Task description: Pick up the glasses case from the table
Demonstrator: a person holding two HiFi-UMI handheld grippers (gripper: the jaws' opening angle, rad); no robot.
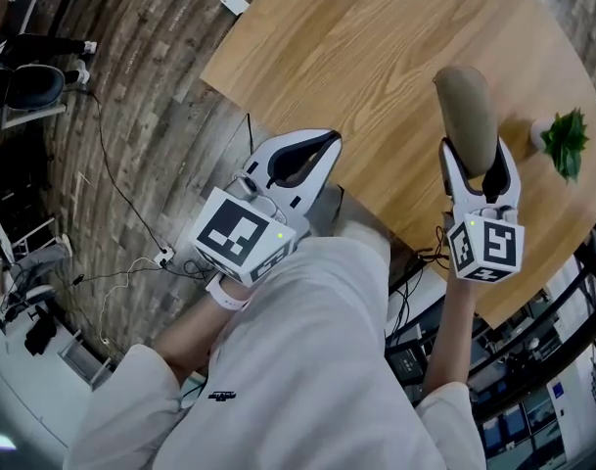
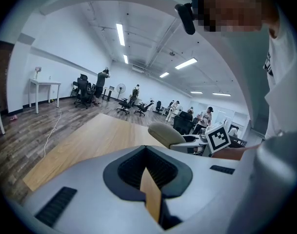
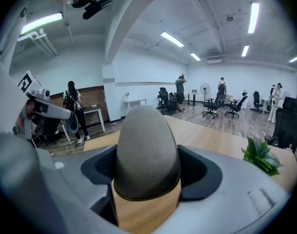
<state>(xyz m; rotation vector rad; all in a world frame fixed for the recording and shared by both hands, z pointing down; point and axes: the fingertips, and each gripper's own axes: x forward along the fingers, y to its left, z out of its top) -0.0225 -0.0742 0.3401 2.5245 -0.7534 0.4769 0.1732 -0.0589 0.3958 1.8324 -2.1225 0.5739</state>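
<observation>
At the near left edge of the wooden table (image 1: 376, 47), the left gripper (image 1: 317, 153) hangs with its jaws drawn almost together – only a thin slit of tabletop shows between them, nothing held. Further right, the right gripper (image 1: 479, 160) is clamped on the grey-brown glasses case (image 1: 466, 106), which juts out past the jaws, raised over the table. Just right of it stands a small green plant (image 1: 567, 143) on the tabletop.
</observation>
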